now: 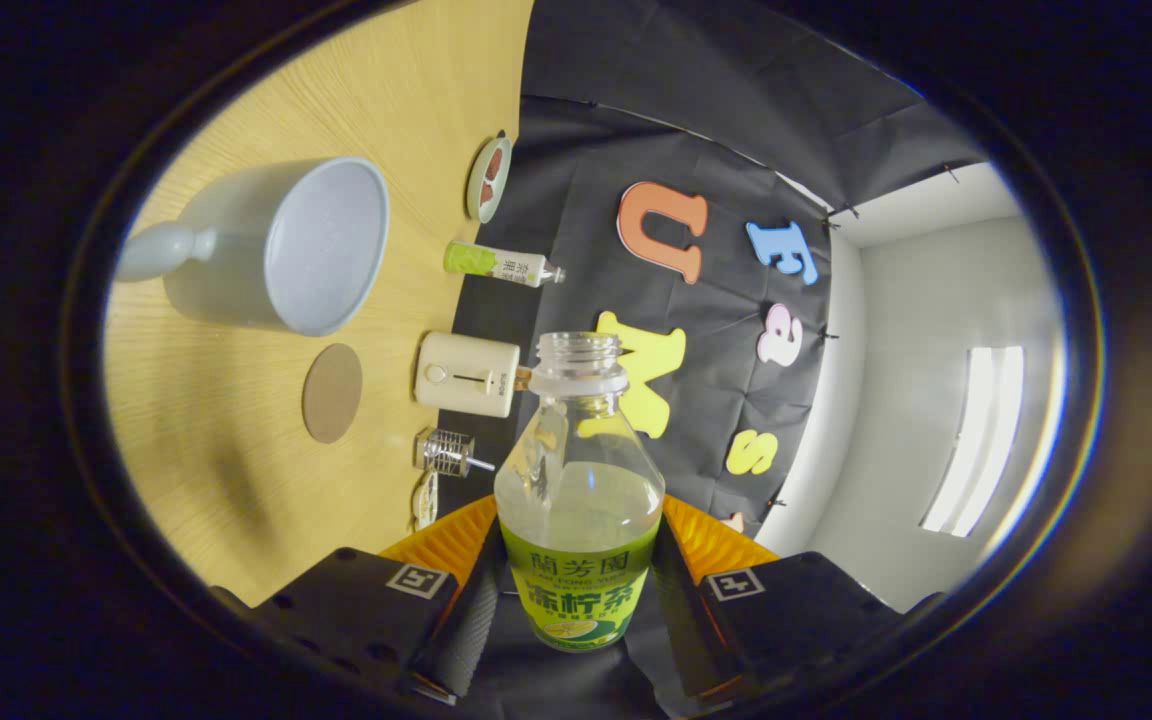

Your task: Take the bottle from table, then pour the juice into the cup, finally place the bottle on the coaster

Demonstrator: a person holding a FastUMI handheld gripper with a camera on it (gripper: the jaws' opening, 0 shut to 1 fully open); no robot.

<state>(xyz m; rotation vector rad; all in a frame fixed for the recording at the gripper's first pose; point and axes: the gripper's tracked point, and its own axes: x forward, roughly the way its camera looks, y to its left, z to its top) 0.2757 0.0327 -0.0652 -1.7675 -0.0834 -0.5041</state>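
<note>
The wooden table (236, 480) fills the left of the frame, tipped sideways. At upper left lies the pale blue cup (281, 245), its mouth facing you, the round coaster (332, 393) below it. Your gripper (576, 600) pinches the open green-labelled bottle (579, 500) at bottom centre, its neck pointing up-frame, right of the cup.

bottle (579, 500) label with Chinese characters
</note>
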